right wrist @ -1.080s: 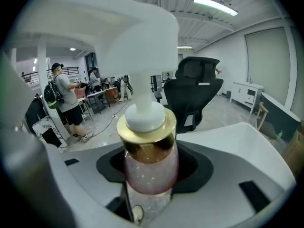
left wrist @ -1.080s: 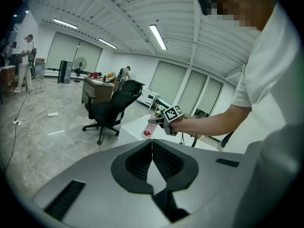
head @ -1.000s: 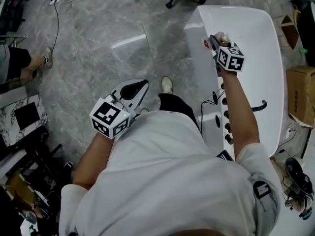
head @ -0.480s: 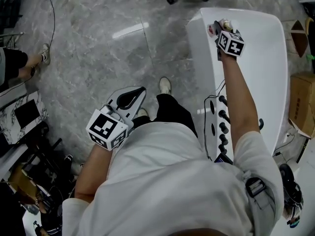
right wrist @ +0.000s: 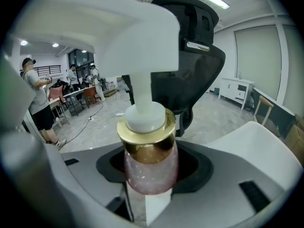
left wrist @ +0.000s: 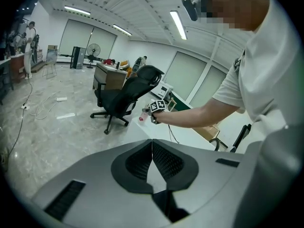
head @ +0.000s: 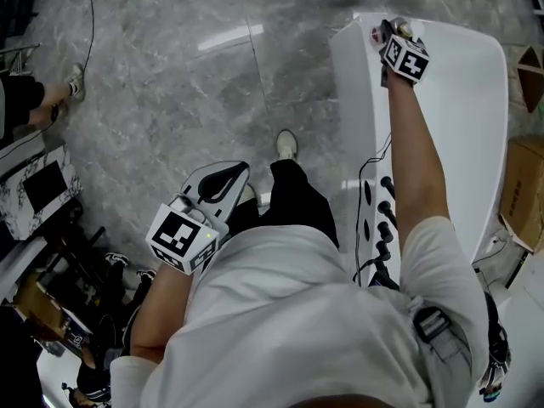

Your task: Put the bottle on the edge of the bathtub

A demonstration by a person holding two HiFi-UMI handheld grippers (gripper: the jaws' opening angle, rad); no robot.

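Right gripper view: bottle clamped above the tub's far corner

The bottle fills the middle of the frame. It stands upright, with a pink glittery body, a gold collar and a white pump head at 12 o'clock. The right gripper has it by the lower body, a dark pad pressing on each side, so the claw stands fairly wide around that round body. Below it, from 3 to 5 o'clock, curves the white bathtub. A black office chair stands behind the pump on the grey floor.

From the head view, at 1 o'clock, the outstretched right arm puts the bottle over the tub's far left corner, at the rim. Whether its base touches the rim cannot be told. A row of dark knobs sits on the near rim beside the forearm.

At 8 o'clock in that view, the left gripper hangs beside the person's hip, well apart from the tub. Its jaws are pressed together with nothing between them. A white shoe rests on the floor between the two grippers.
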